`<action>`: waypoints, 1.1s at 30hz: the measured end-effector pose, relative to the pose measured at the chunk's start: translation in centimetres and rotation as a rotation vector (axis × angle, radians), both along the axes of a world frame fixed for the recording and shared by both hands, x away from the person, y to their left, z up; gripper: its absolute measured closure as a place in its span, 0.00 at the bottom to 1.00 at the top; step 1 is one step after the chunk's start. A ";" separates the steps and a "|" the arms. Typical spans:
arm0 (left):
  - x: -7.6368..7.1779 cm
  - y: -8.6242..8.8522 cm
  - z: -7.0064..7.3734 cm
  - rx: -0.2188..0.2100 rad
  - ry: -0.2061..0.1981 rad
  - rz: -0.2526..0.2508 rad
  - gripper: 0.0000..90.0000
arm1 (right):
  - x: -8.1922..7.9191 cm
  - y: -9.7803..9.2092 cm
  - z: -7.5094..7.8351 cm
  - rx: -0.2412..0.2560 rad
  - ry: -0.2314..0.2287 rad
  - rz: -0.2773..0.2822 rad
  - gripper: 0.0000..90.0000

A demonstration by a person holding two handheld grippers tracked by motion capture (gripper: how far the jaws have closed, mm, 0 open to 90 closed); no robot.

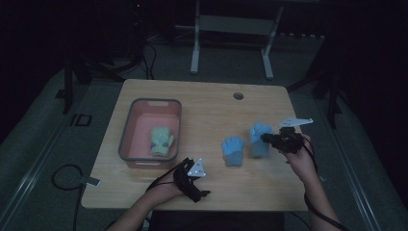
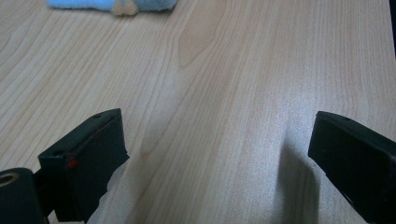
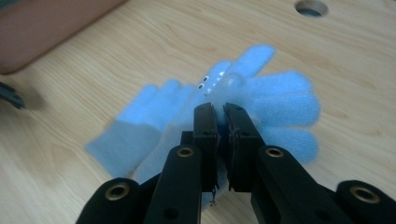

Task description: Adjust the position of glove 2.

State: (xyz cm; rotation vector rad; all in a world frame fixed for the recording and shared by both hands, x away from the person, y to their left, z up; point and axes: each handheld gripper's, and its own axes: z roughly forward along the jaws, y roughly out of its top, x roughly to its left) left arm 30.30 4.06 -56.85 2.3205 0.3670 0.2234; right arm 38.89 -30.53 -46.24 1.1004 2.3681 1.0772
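The blue glove (image 3: 275,100) in the right claw (image 3: 222,109) looks smeared, its cuff hidden behind the jaws. Another blue glove (image 2: 112,4) is cut off by the top edge in the left gripper view.

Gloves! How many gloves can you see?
3. A green glove lies in the pink bin, a blue glove lies on the table, and another blue glove is pinched by the right claw.
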 end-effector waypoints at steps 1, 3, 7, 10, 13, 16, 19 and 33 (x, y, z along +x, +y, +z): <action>0.0 0.0 0.0 0.001 0.000 -0.001 0.05 | 0.0 0.3 0.1 0.002 -0.003 0.007 0.94; 0.0 0.0 0.0 -0.001 -0.001 0.000 0.05 | 0.1 1.0 0.4 0.003 -0.007 0.017 0.94; 0.0 0.0 0.0 0.000 -0.001 -0.002 0.05 | 0.1 2.6 0.5 0.020 -0.003 0.062 0.94; 0.0 0.0 0.0 -0.001 -0.001 -0.002 0.05 | 0.2 3.7 0.4 0.016 0.001 0.089 0.94; 0.0 0.0 0.0 -0.003 -0.001 -0.001 0.05 | 0.2 4.7 0.2 0.021 0.011 0.121 0.93; 0.0 0.0 0.0 -0.001 -0.001 -0.001 0.05 | 0.3 5.8 0.0 0.028 0.024 0.141 0.93; 0.0 0.0 0.0 -0.002 -0.001 -0.001 0.05 | 0.3 6.6 -0.2 0.036 0.034 0.168 0.93; 0.0 0.0 0.1 -0.003 0.000 -0.002 0.05 | 1.2 7.4 -3.5 0.011 0.132 0.217 0.93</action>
